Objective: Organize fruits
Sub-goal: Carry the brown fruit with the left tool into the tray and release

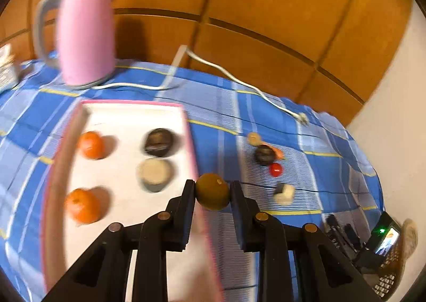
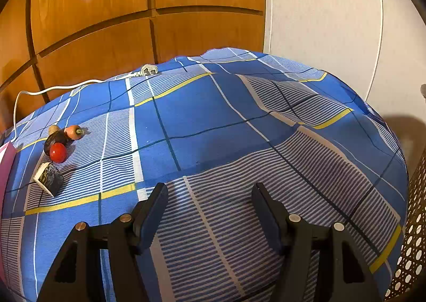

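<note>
Your left gripper (image 1: 213,191): clenched on a round green-brown fruit (image 1: 213,190), one black finger on each side, pads touching it.
Fruit spot: right at the fingertips, up off the cloth, over the near-right edge of the flat white tray w/ pink rim (image 1: 190,131).
In the tray: 2 round orange fruits (image 1: 91,144) on the left, a dark round thing (image 1: 159,141) & a pale round thing (image 1: 155,173) on the right. Blurry, can't tell more.
Still on the blue checked cloth (image 2: 202,115): small red ball-shaped fruit (image 2: 58,152) touching a dark round fruit (image 2: 54,139), a little orange one (image 2: 73,131) just beside, a dark block w/ a white side (image 2: 49,178) near them.
Your right gripper (image 2: 209,191): let go, fingers apart, only cloth between them, well apart from the fruit pile.
Back of cloth: tall pink kettle (image 1: 86,36), white cord (image 1: 234,78).
</note>
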`<action>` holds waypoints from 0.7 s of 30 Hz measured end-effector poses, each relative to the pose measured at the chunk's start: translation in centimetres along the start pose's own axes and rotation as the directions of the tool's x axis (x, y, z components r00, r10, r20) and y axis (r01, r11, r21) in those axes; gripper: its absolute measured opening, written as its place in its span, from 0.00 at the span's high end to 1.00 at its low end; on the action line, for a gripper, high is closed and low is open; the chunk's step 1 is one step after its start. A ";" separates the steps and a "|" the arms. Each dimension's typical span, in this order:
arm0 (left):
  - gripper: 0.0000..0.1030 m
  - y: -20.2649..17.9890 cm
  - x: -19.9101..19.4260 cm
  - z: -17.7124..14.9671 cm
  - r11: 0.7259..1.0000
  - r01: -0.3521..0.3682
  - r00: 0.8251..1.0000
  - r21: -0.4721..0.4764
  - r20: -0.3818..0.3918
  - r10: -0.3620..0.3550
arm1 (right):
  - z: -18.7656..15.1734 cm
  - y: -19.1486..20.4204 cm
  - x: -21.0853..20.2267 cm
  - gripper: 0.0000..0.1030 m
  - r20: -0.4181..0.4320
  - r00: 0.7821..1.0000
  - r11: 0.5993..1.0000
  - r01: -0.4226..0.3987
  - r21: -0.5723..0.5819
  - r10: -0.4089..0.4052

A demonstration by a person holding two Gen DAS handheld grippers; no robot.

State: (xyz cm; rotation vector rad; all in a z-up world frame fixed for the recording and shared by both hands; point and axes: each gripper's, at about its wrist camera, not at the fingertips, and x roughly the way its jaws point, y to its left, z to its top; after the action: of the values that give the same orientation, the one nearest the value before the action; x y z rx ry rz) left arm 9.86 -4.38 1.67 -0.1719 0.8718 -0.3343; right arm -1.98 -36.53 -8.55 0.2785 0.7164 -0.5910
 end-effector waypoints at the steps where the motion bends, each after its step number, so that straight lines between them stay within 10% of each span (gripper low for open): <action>1: 0.74 0.7 -0.4 -0.1 1.000 -0.004 1.000 -0.015 0.005 0.004 | 0.0 0.0 0.0 0.36 0.000 1.000 1.000 0.000 0.000 0.000; 21: 0.74 9.5 -3.1 -0.9 0.998 -0.035 0.997 -0.045 0.061 0.038 | -0.2 0.0 -0.2 0.34 -0.014 0.998 0.992 -0.060 -0.108 0.059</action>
State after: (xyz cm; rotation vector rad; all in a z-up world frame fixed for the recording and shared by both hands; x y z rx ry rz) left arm 9.42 5.59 0.63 -0.2055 0.8202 -0.2745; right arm -2.23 -36.36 -8.51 0.2016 0.7452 -0.4921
